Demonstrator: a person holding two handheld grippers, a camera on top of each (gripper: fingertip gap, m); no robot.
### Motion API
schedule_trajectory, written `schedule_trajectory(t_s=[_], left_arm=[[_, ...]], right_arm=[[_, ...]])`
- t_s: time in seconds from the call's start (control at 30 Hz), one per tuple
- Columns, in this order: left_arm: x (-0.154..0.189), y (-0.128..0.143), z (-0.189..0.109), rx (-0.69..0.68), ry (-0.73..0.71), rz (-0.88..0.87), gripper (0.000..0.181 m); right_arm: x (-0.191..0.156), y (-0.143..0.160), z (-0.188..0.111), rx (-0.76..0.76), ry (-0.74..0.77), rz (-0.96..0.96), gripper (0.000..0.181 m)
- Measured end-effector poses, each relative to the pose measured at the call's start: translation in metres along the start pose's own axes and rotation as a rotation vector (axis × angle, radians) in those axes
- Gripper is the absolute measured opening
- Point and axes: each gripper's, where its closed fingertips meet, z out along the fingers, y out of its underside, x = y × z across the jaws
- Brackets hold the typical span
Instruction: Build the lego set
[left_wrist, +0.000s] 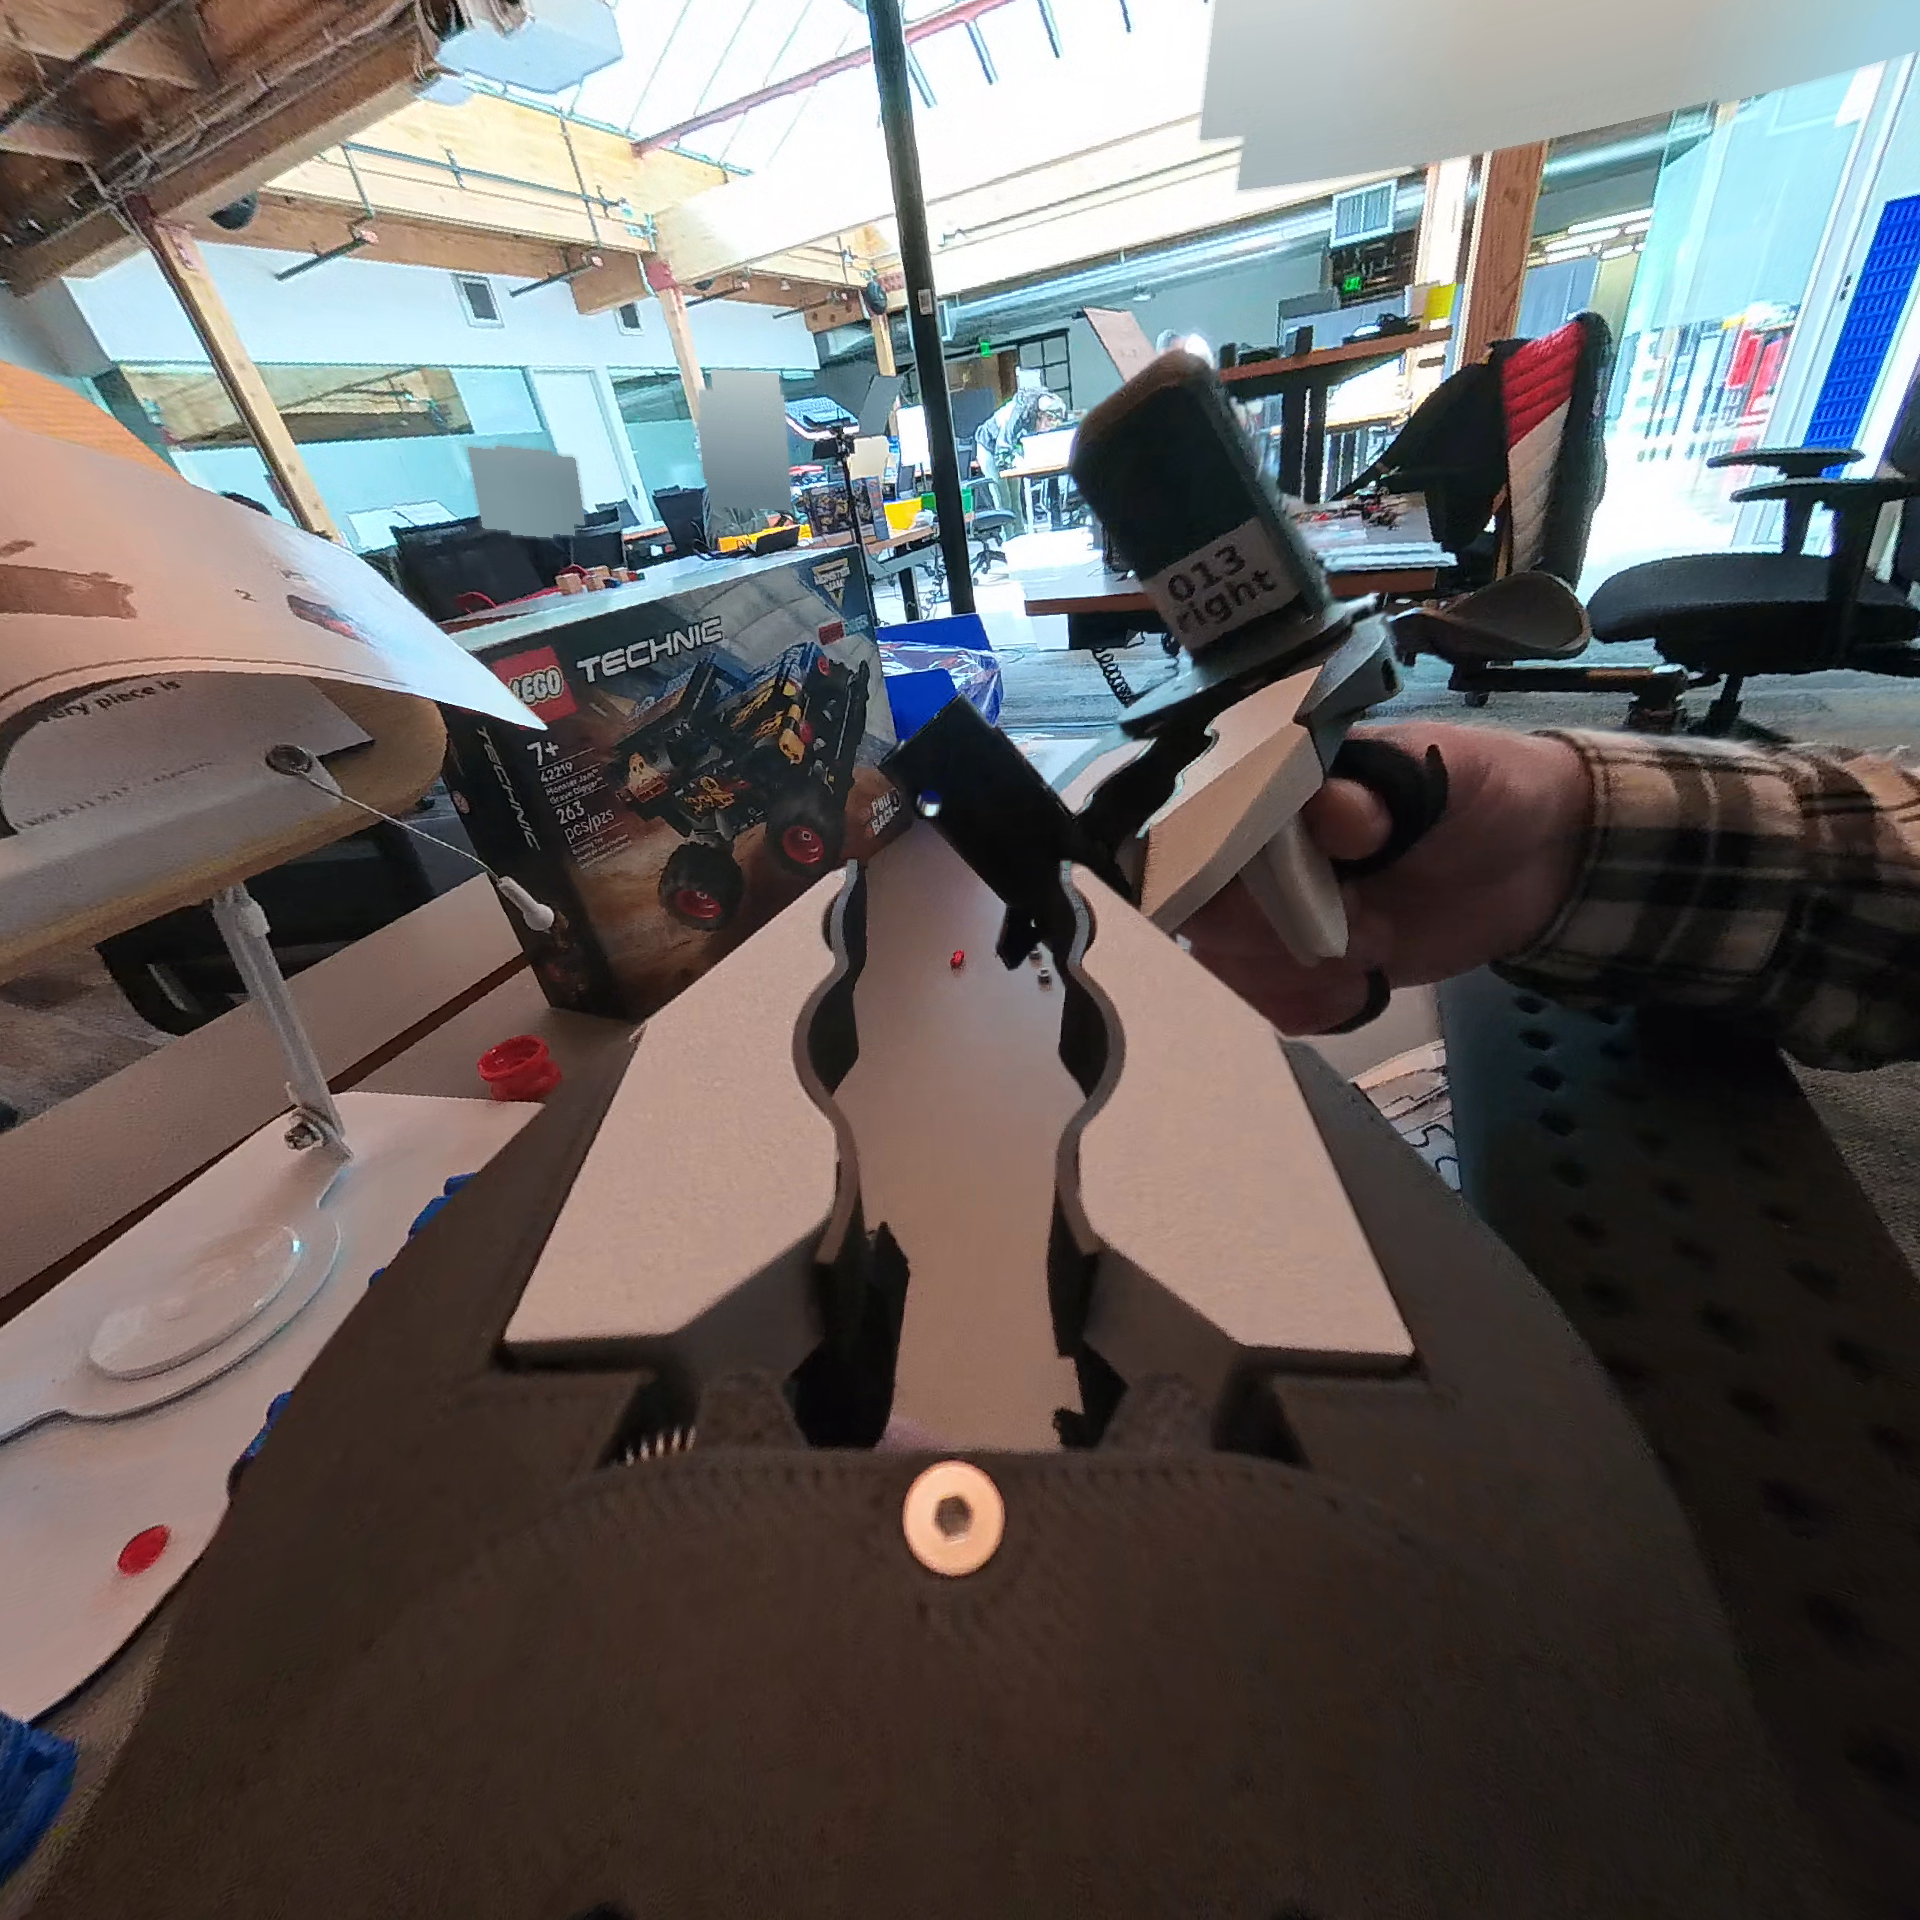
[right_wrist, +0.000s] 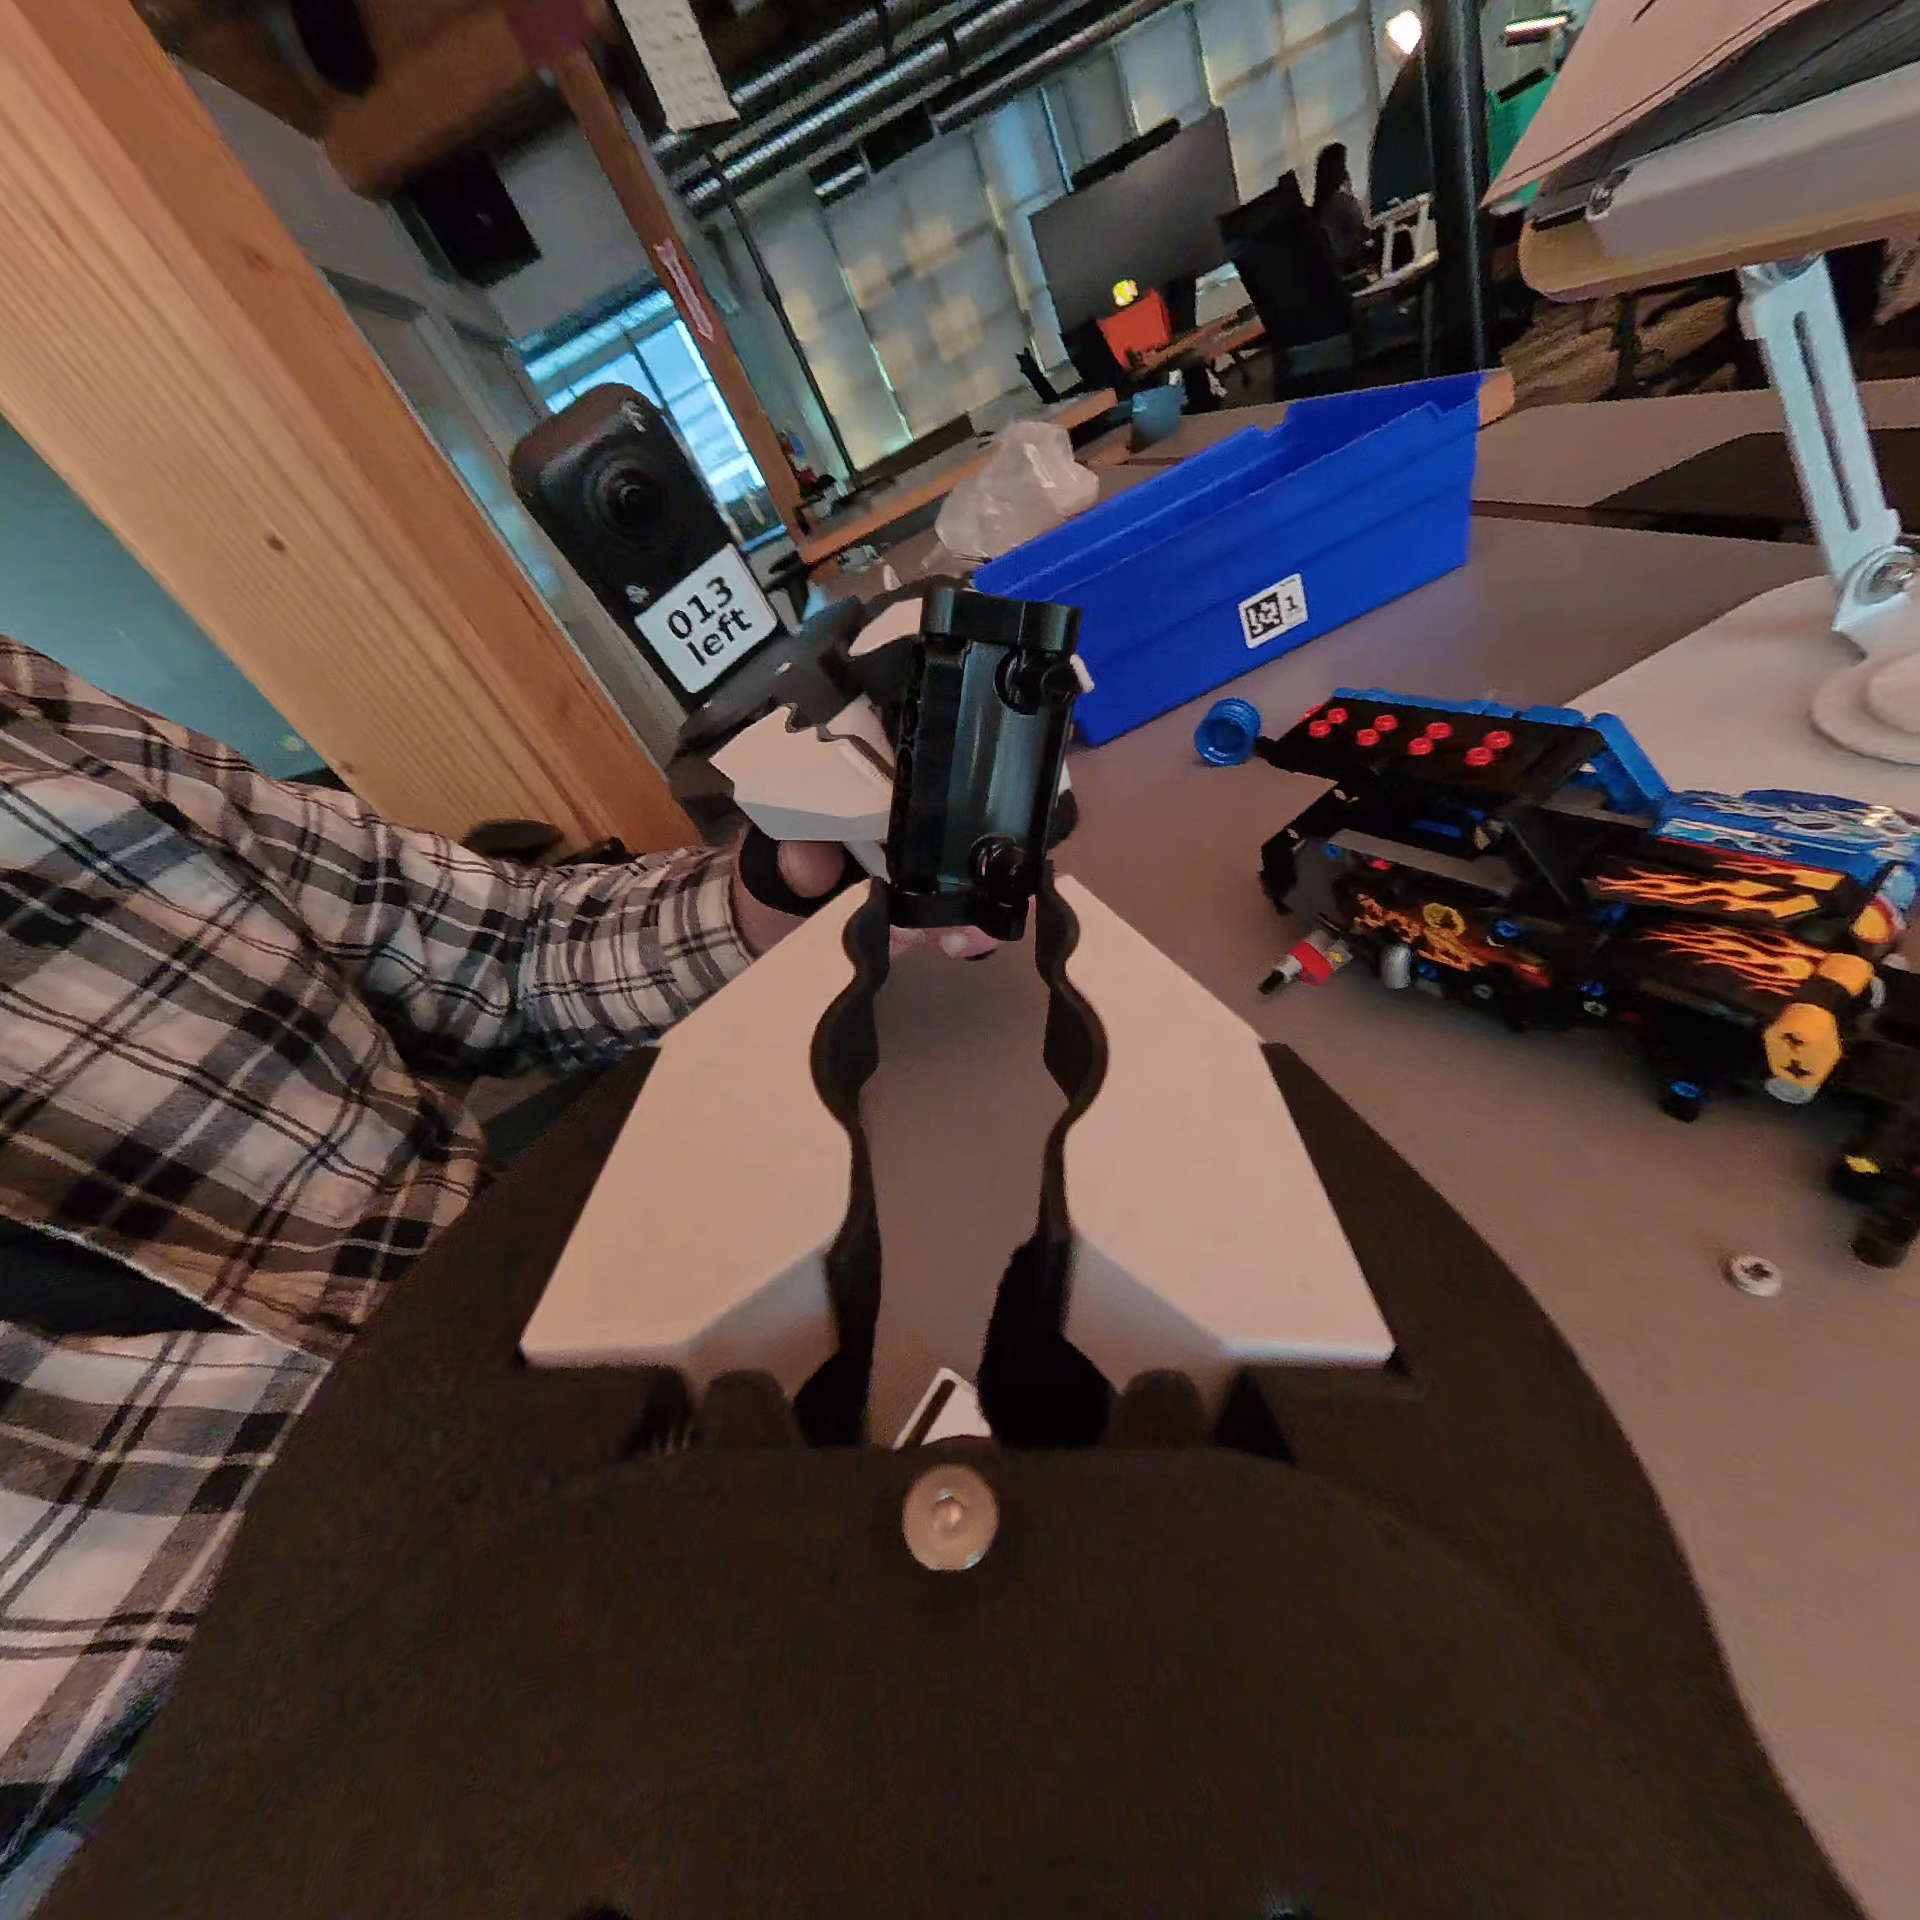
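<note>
Black, stiff plastic is what I have up at centre frame: a small black Lego sub-assembly with pins (right_wrist: 982, 764), pinched at its lower end by my right gripper (right_wrist: 956, 914), while my left gripper (left_wrist: 961, 914) stands partly open on nothing, tips just beside it. It looks light and slick, and I judge the pins could pop loose, so I'd grip the flat sides. At upper right, the blue plastic bin (right_wrist: 1262, 540) hides its contents; the flame-decorated truck build (right_wrist: 1590, 894) lies mid-right.

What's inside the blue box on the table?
Nothing can be seen inside the blue bin: the right wrist view shows only its outer walls and rim. Its inside is hidden. A crumpled clear bag sits behind it.
</note>
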Motion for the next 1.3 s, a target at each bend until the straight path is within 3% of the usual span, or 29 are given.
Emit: schedule_trajectory(t_s=[0.17,0.3,0.43,0.57,0.73,0.8,1.0,1.1,1.3], left_arm=[[-0.003,-0.006,-0.003,0.038,0.016,-0.071,0.035],[0.000,-0.007,-0.002,0.052,0.060,-0.142,0.035],[0.010,-0.005,0.002,0.037,0.142,-0.234,0.035],[0.005,0.003,0.004,0.002,0.131,-0.269,0.038],[0.000,0.023,0.007,-0.093,0.109,-0.311,0.015],[0.000,0.030,0.009,-0.121,0.098,-0.317,0.013],[-0.006,0.029,0.008,-0.105,0.094,-0.360,0.024],[-0.001,0.041,0.011,-0.167,0.106,-0.365,0.013],[-0.002,0.054,0.013,-0.215,0.095,-0.375,0.007]], right_arm=[[-0.006,-0.005,-0.001,0.061,-0.099,0.074,0.026],[-0.004,-0.006,-0.003,0.081,-0.095,0.049,0.026],[0.012,0.004,0.000,-0.026,0.108,-0.196,0.026],[0.033,0.015,-0.003,-0.229,0.364,-0.523,0.026],[0.048,0.017,-0.010,-0.376,0.573,-0.809,0.026],[0.053,0.016,-0.012,-0.417,0.639,-0.905,0.026],[0.060,0.017,-0.020,-0.515,0.755,-1.111,0.026],[0.059,0.018,-0.018,-0.550,0.767,-1.180,0.026],[0.064,0.027,-0.019,-0.590,0.754,-1.206,0.026]])
